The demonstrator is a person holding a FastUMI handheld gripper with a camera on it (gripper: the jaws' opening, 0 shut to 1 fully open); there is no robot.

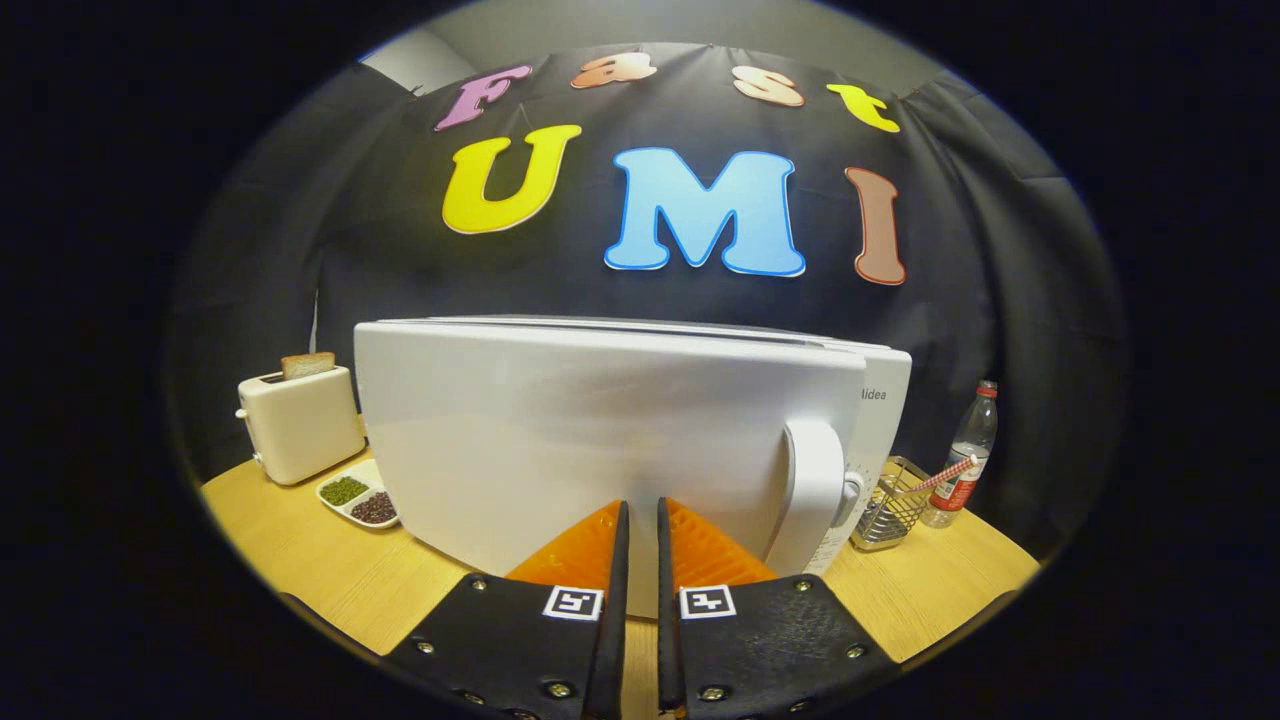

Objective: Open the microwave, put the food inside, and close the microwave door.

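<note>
The gripper [640, 520] is pointing level at the white microwave [610, 430] on the wooden table [330, 560], its fingers nearly together with a thin gap, gripping nothing, tips against or right at the door [560, 440], left of the handle [810, 495].

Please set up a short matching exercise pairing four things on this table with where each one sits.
Things:
1. toaster
2. divided dish
3. wire basket
4. water bottle

Places:
A. just beside the microwave's control side, holding a striped straw
B. far side of the basket, against the cloth wall
C. back corner on the door's hinge side, a bread slice poking out
D. between the toaster and the microwave, filled with beans

Pairs: 1-C, 2-D, 3-A, 4-B

The gripper fingers are nearly closed, right at the microwave door.
</note>
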